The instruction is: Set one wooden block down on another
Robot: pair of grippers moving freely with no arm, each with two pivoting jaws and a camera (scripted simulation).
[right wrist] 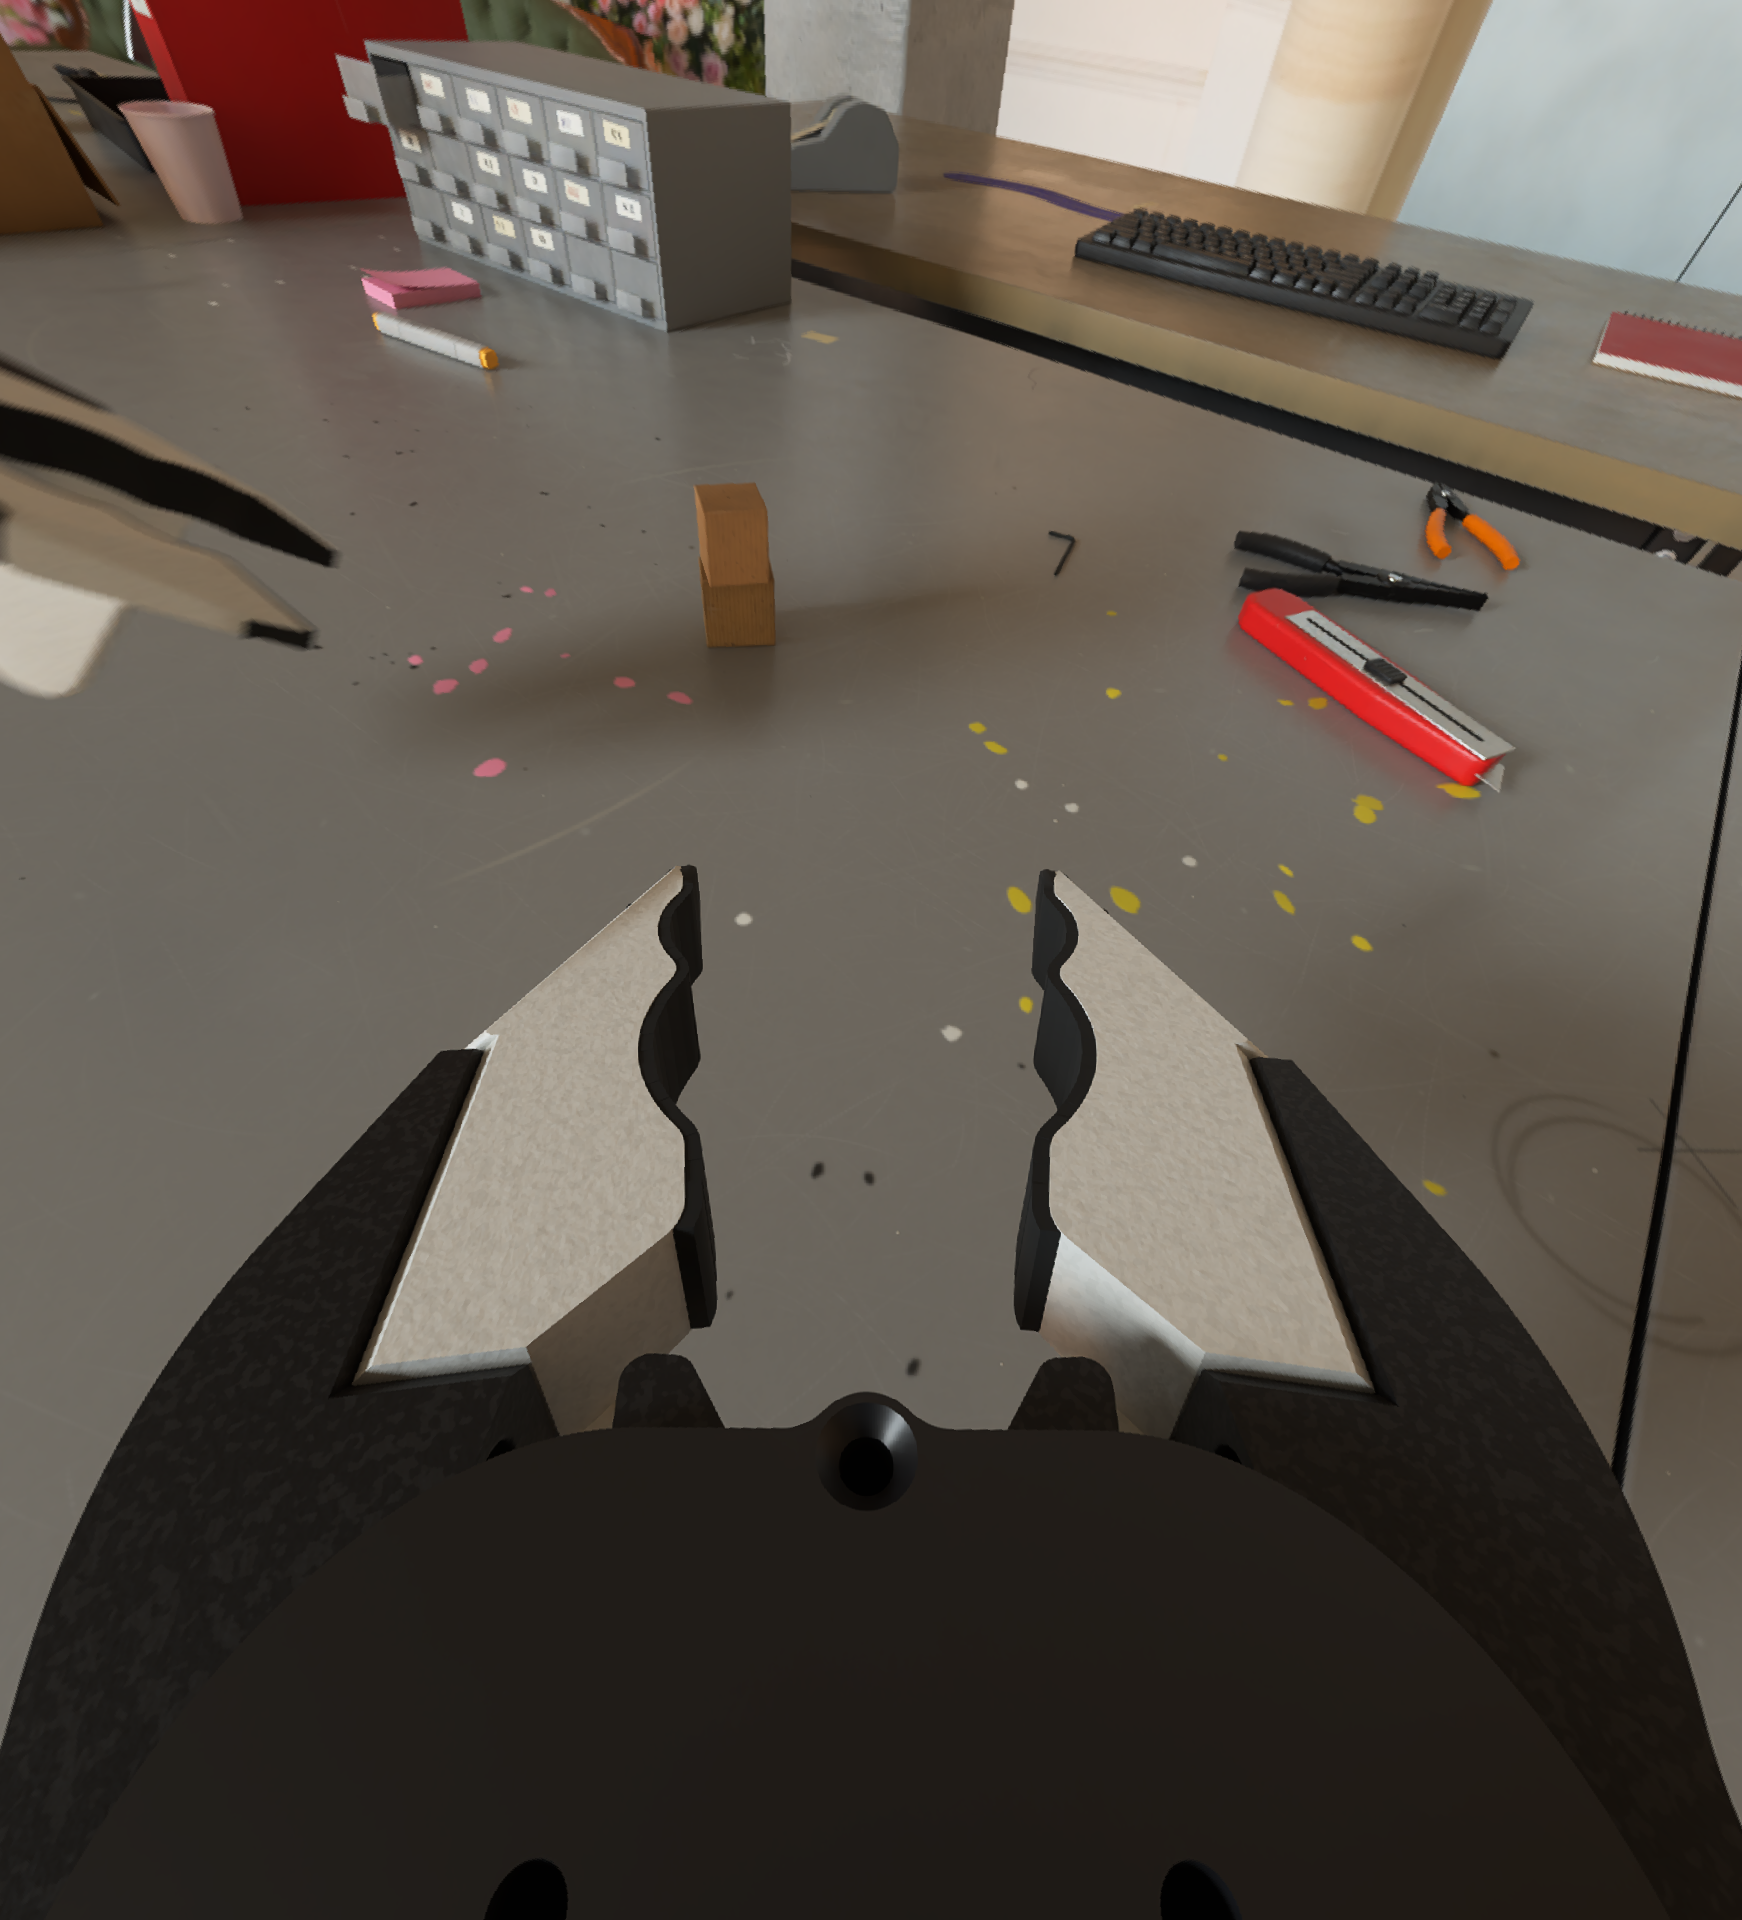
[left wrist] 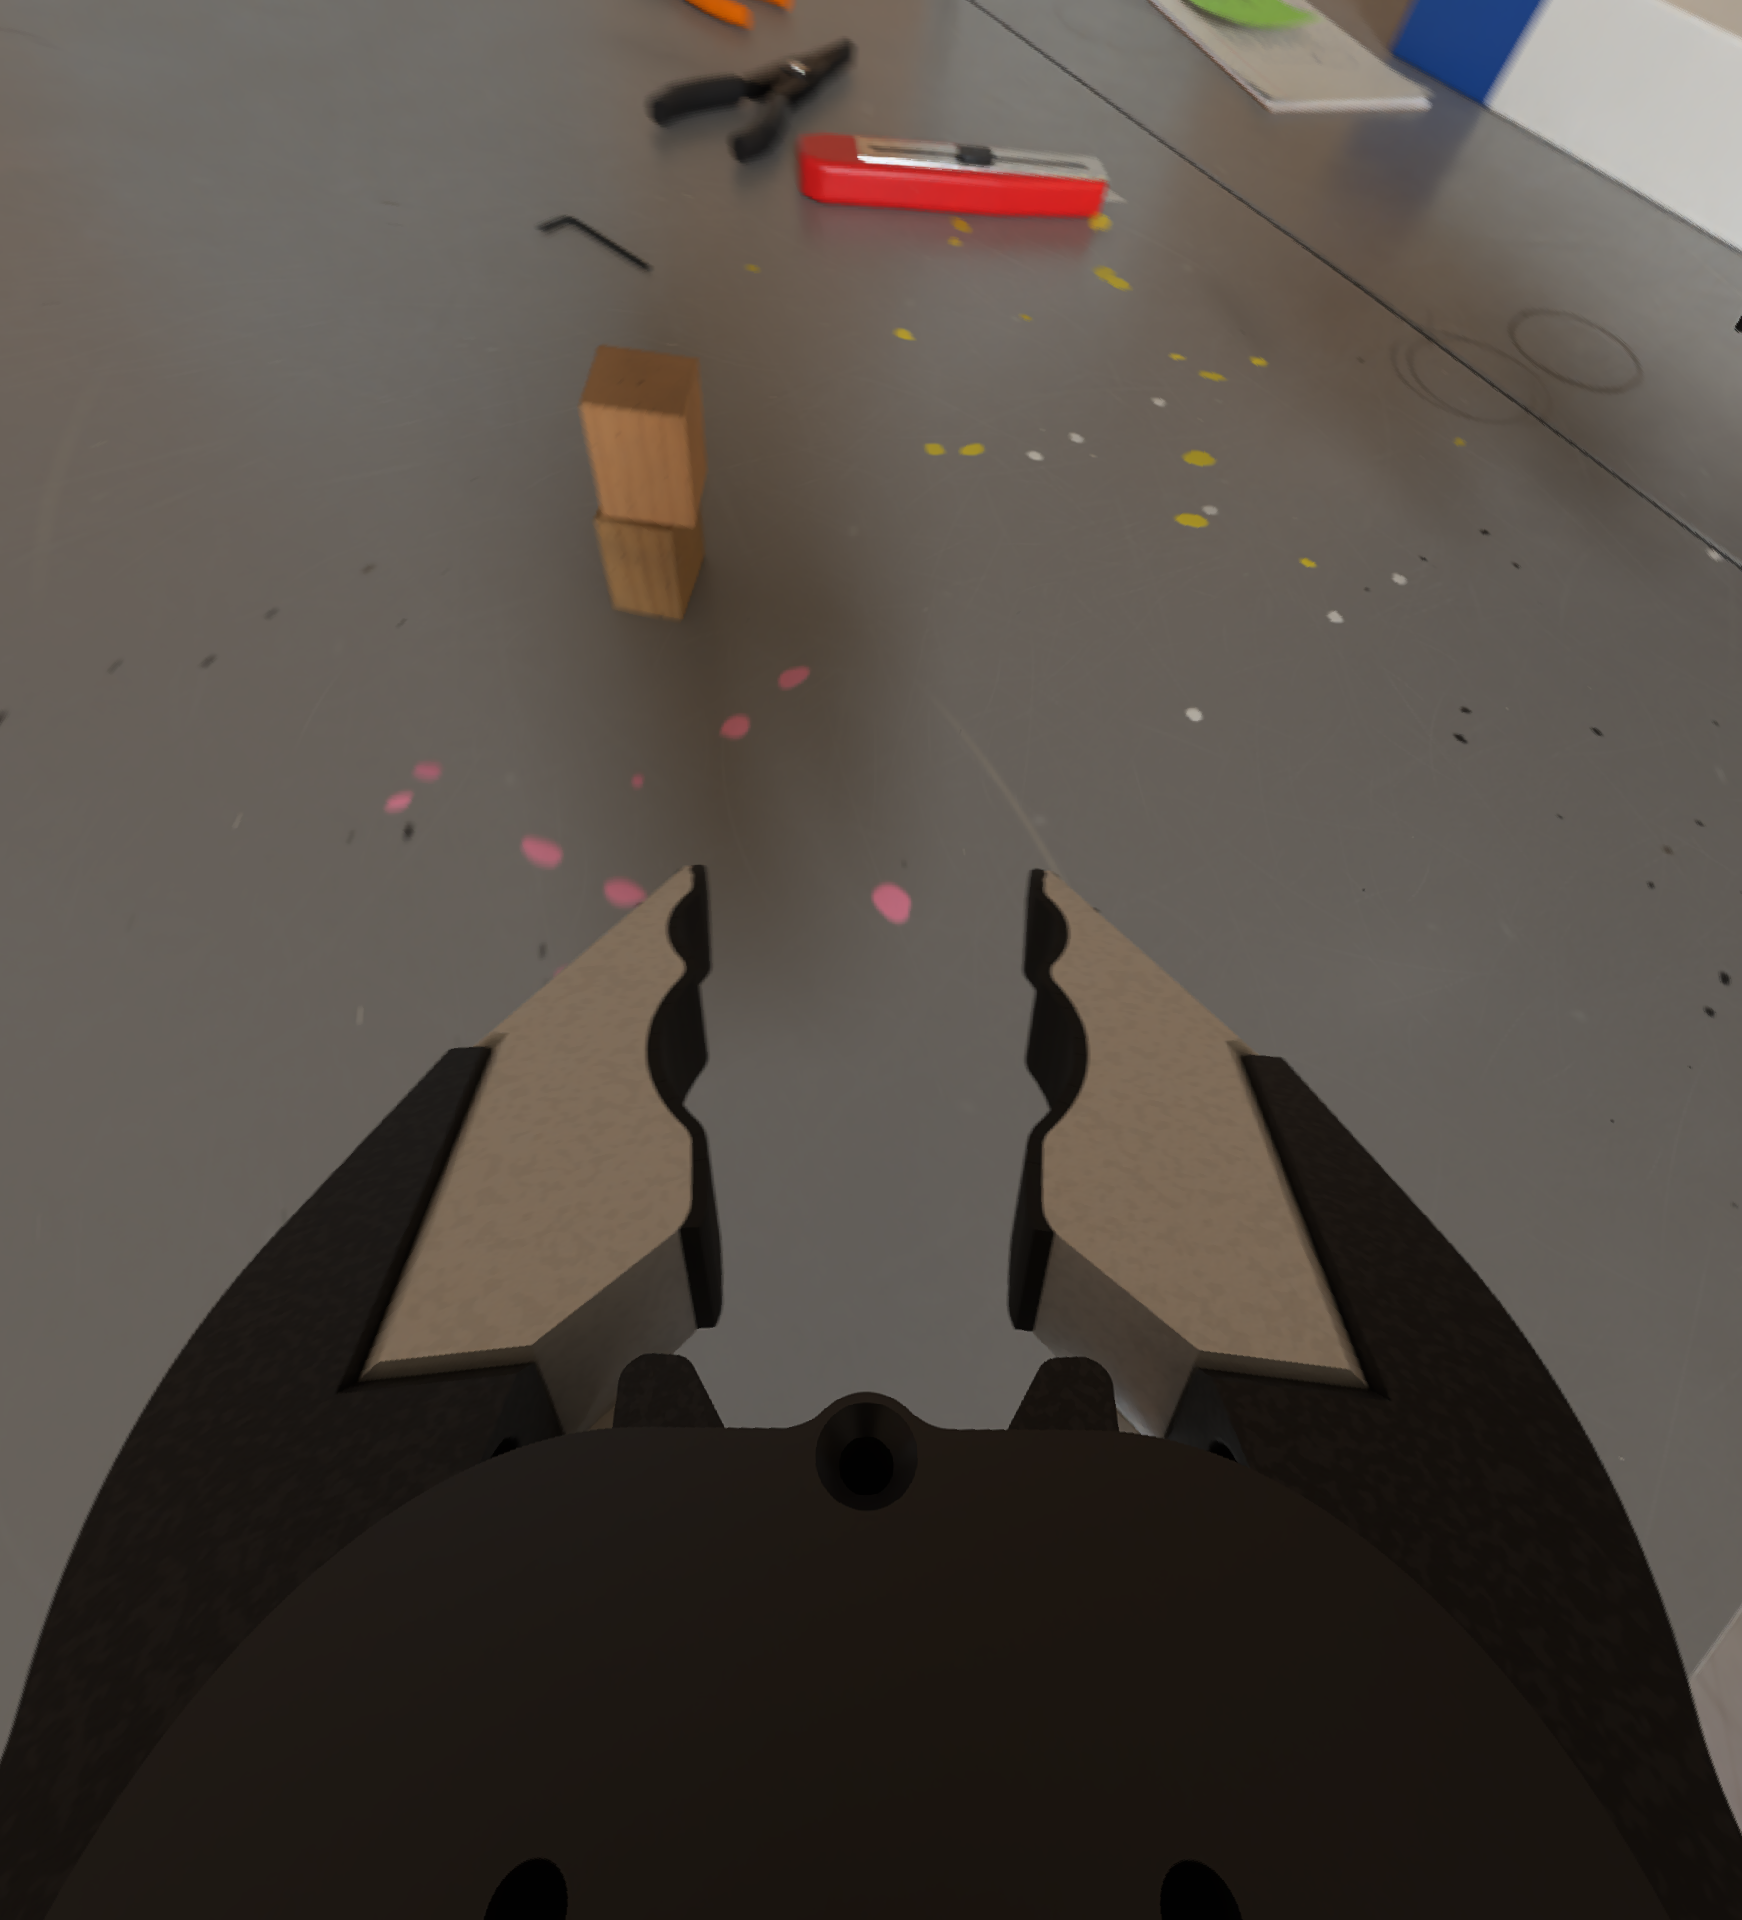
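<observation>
Blocks stacked: upper block [left wrist: 641,436] on lower block [left wrist: 649,569], out on the grey table [left wrist: 223,416], upper one shifted a little off-centre, edges not flush. Same stack in the right wrist view, upper block [right wrist: 732,530] over lower block [right wrist: 739,611], overhanging slightly to the left there. Neither block held.

Left gripper [left wrist: 865,878] above the table, well back from the stack, fingers spread wide, nothing between them, only bare table and a pink paint spot in the gap. Stack ahead and a little left of its line. Same gripper at the left edge of the right wrist view [right wrist: 295,597], apart from the blocks, tips pointing toward them.

Right gripper [right wrist: 865,878] likewise spread wide and empty, over white and yellow paint flecks, stack far ahead and slightly left.

Beyond the stack in the left wrist view: small black hex key [left wrist: 595,241], red box cutter [left wrist: 953,177], black pliers [left wrist: 753,94] just behind it. In the right wrist view, off to the right of the stack: hex key [right wrist: 1061,551], black pliers [right wrist: 1360,577], red box cutter [right wrist: 1376,686] just in front of them, orange-handled pliers [right wrist: 1469,530] near the table's far edge. Further back: grey drawer cabinet [right wrist: 586,177], pink notepad [right wrist: 420,288], marker [right wrist: 436,341], pink cup [right wrist: 183,161], black keyboard [right wrist: 1303,278] and red notebook [right wrist: 1685,355] on a second desk.
</observation>
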